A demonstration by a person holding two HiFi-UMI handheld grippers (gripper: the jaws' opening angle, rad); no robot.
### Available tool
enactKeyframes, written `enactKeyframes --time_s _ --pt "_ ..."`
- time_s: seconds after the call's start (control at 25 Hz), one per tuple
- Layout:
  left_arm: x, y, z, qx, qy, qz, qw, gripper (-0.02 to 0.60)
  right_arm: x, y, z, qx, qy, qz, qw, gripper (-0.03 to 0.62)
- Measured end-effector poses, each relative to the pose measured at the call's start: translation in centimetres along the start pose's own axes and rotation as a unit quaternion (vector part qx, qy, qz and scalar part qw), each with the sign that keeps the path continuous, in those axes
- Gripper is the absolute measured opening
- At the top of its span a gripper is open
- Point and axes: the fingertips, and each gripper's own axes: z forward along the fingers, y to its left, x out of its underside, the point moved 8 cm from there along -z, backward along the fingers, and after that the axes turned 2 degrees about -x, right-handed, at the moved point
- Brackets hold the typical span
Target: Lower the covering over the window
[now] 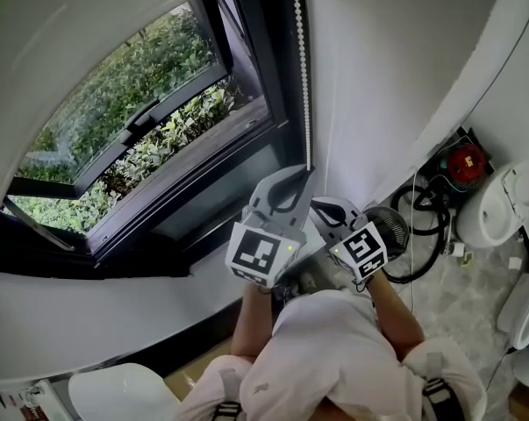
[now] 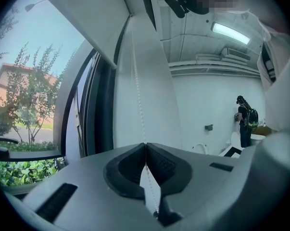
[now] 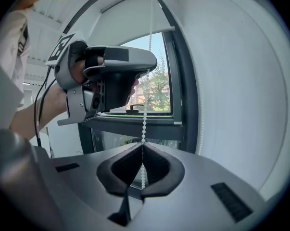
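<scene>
A white roller blind [image 3: 130, 16] is rolled high over the dark-framed window [image 1: 159, 147], its bottom bar [image 2: 87, 37] near the top. A white bead chain [image 1: 301, 77] hangs down the window's right side. My left gripper [image 1: 309, 174] is shut on this chain, which runs up from its closed jaws [image 2: 145, 147]. My right gripper [image 1: 318, 204] is shut on the same chain [image 3: 144, 124] just below the left gripper [image 3: 111, 76]. A second chain strand [image 3: 198, 95] hangs free against the wall.
The window sash [image 1: 146, 112] is tilted open over green bushes. At the right stand a toilet [image 1: 501, 204], a red device [image 1: 464, 163] and black hose loops [image 1: 426, 226]. A white seat [image 1: 124, 393] is at the lower left. A person [image 2: 245, 121] stands far off.
</scene>
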Motion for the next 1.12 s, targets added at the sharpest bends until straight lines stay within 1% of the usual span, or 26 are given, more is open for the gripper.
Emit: enactKeyframes --time_s 0.24,0.36,0.48,0.56,0.64,0.68,0.76,0.88,1.0,1.12 --pt "3.0 -0.4 0.0 -0.005 0.03 -0.009 0.9995 0.017 3.2 0.0 0.3 0.001 0.052 0.003 0.999 0.014" --pt "4.4 -0.5 0.1 -0.008 0.042 -0.014 0.999 0.017 3.8 0.1 0.5 0.004 0.066 0.0 0.998 0.015" --pt "5.4 -0.6 -0.2 -0.007 0.043 -0.028 0.9987 0.015 4.2 0.2 0.0 0.008 0.086 -0.014 0.996 0.029" --pt "5.6 -0.5 -0.4 -0.008 0.039 -0.031 0.9987 0.015 3.8 0.3 -0.5 0.006 0.084 -0.016 0.996 0.054" --pt "5.7 -0.4 -0.5 -0.009 0.036 -0.03 0.9989 0.015 2.7 0.2 -1.2 0.004 0.073 -0.014 0.997 0.095" --pt "5.7 -0.4 -0.5 -0.009 0.035 -0.029 0.9989 0.014 1.9 0.1 -1.6 0.006 0.063 -0.014 0.998 0.106" --pt "5.8 -0.4 -0.4 -0.01 0.034 -0.029 0.9989 0.014 -0.5 -0.2 -2.6 0.015 0.033 -0.013 0.999 0.109" --pt "5.8 -0.5 -0.4 -0.01 0.035 -0.027 0.999 0.014 -5.1 -0.9 -4.1 0.03 -0.031 -0.021 0.999 0.109" --pt "5.8 -0.6 -0.3 -0.008 0.034 -0.027 0.999 0.014 -10.1 -1.4 -4.7 0.031 -0.086 -0.045 0.995 0.109" --pt "5.8 -0.8 -0.3 -0.007 0.034 -0.025 0.9991 0.014 -14.0 -1.7 -4.5 0.03 -0.121 -0.066 0.99 0.107"
